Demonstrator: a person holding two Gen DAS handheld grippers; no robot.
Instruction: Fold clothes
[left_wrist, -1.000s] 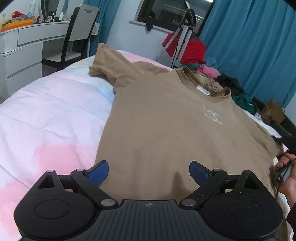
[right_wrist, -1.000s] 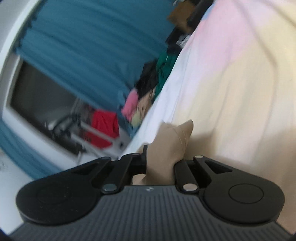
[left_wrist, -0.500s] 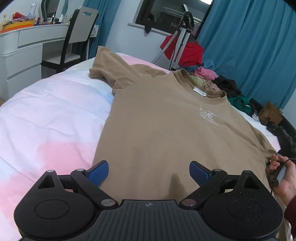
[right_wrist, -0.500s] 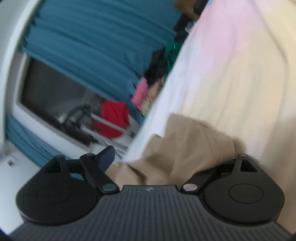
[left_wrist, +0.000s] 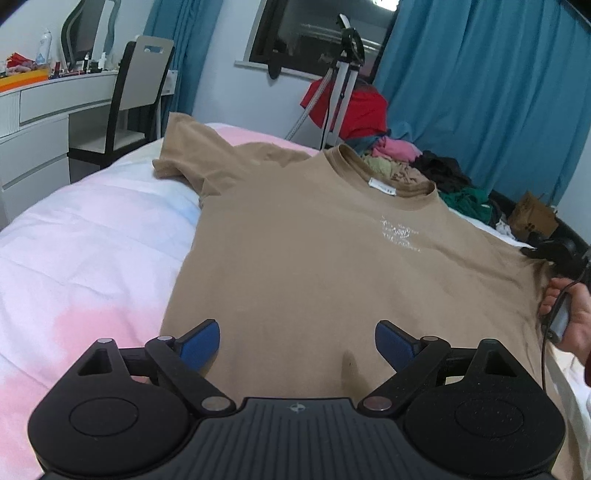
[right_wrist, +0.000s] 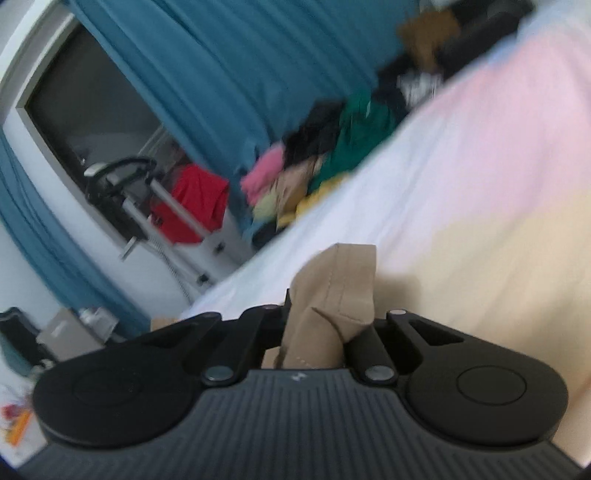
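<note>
A tan T-shirt (left_wrist: 314, 258) lies flat, front up, on the bed, collar away from me. My left gripper (left_wrist: 297, 334) hovers open just above its lower hem, blue pads wide apart with nothing between them. At the shirt's right sleeve a hand (left_wrist: 570, 321) holds my right gripper (left_wrist: 533, 254). In the right wrist view the right gripper (right_wrist: 328, 314) has its jaws closing tight on a bunched fold of the tan sleeve (right_wrist: 340, 280), which sticks up between the fingers.
The bed's pink and white cover (left_wrist: 92, 240) spreads left of the shirt. Beyond the far bed edge lie a pile of clothes (left_wrist: 436, 170) and a cardboard box (left_wrist: 532, 218). A tripod (left_wrist: 343, 81), a chair (left_wrist: 140, 92) and a white desk (left_wrist: 44, 107) stand behind.
The right gripper opened wide over the sleeve, then shut on a bunch of it again, rolling and lifting a little. The left gripper stayed open in place.
</note>
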